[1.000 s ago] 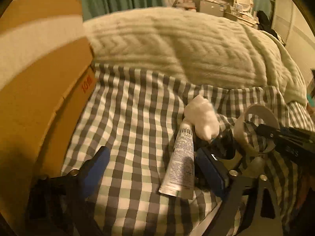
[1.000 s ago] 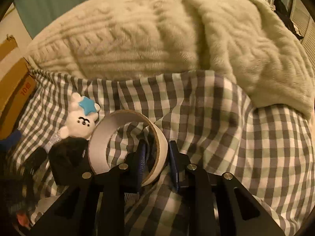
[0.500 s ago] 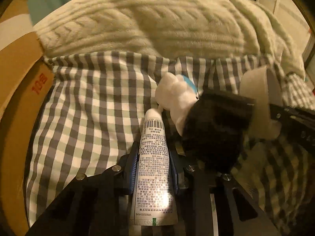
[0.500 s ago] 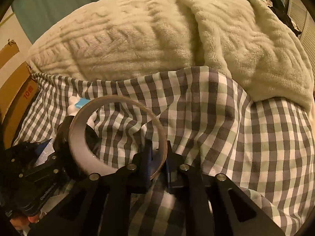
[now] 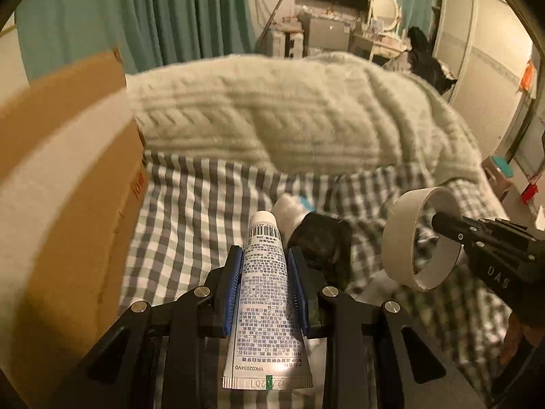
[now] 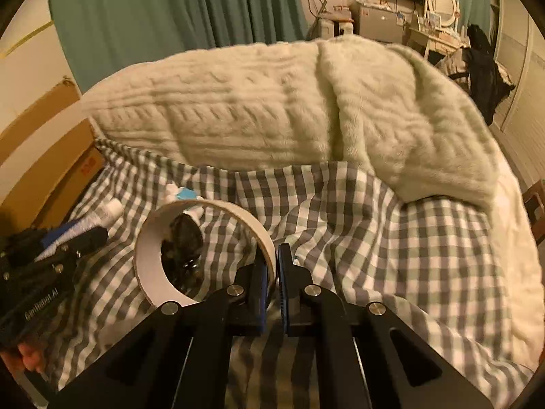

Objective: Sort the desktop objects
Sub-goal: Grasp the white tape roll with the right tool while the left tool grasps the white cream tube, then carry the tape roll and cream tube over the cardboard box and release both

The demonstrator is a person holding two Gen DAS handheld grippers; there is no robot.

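Teal curtains (image 5: 177,13) hung at twelve o'clock behind a bed covered in a cream knitted blanket (image 5: 272,116) and a grey checked sheet (image 5: 190,211). At nine o'clock in the left wrist view stood a cardboard box (image 5: 61,204). On the sheet lay a small white plush toy (image 5: 289,209) touching a dark object (image 5: 323,242) that could not be made out. The right gripper (image 6: 276,284) was pinched tight on the wall of a tape roll (image 6: 153,248), held on edge clear of the sheet. The left gripper (image 5: 265,293) clamped a white tube (image 5: 265,293) by its sides, long axis running six to twelve o'clock, cap pointing toward twelve, crimped end toward six.
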